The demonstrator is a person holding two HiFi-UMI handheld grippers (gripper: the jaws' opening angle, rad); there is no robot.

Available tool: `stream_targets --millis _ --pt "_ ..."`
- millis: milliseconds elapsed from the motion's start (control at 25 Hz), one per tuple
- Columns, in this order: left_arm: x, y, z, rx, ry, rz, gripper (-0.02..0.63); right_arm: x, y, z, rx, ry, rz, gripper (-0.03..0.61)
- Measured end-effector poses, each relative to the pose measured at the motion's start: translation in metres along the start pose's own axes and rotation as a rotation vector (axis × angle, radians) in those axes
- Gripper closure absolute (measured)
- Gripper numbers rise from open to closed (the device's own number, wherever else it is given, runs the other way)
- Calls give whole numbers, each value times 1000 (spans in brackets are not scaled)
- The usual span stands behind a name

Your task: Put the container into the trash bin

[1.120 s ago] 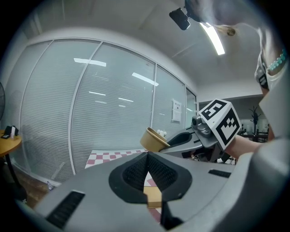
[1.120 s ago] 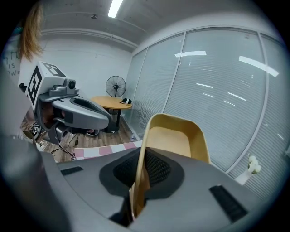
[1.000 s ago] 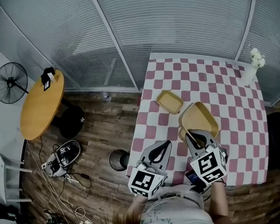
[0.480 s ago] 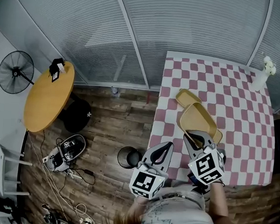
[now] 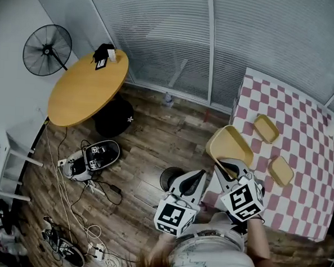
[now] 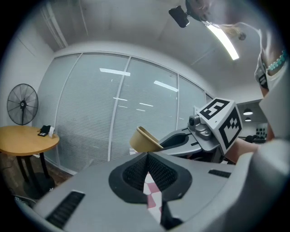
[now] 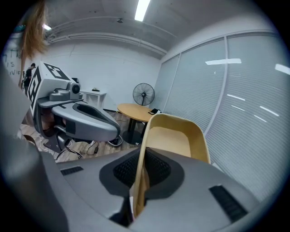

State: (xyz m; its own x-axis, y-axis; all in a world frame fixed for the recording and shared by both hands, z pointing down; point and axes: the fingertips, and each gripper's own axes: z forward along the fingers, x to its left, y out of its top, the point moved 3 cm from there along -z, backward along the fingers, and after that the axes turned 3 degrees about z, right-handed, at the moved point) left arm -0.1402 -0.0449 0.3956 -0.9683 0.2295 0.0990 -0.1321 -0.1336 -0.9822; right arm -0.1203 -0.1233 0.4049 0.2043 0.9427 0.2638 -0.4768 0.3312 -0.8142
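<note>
The right gripper (image 7: 137, 179) has its jaws clamped on the rim of the tan container (image 7: 174, 136), which is empty and held on edge in the air at the left edge of the checkered desk (image 5: 306, 158). The left gripper (image 6: 147, 176) has its jaws closed on nothing. The trash bin (image 5: 169, 177) stands on the floor (image 5: 149, 140) just left of the desk, half hidden behind the left gripper, its inside too dark to read. Two smaller tan containers (image 5: 266, 128) lie empty on the desk.

Checkered table (image 5: 308, 139): yellow tray (image 5: 266, 128), second tray (image 5: 281, 170), apart. Wooden floor (image 5: 150, 135): trash bin (image 5: 168, 176), cables (image 5: 114, 190), round table (image 5: 85, 88).
</note>
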Motion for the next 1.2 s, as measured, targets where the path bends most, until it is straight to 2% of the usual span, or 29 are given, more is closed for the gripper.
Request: stream_targets --millis 280,680,1000,1200 --pt "49 -10 -63 -32 139 -53 607 69 47 49 -34 145 -100 569" --pt "91 -30 -140 -43 322 -99 607 148 82 93 -66 325 -182 569" --pt "115 -31 -172 -33 372 -113 607 184 104 117 -76 391 -200 569" --pt "122 -41 -176 -25 388 -121 607 194 96 131 -61 421 -207 569"
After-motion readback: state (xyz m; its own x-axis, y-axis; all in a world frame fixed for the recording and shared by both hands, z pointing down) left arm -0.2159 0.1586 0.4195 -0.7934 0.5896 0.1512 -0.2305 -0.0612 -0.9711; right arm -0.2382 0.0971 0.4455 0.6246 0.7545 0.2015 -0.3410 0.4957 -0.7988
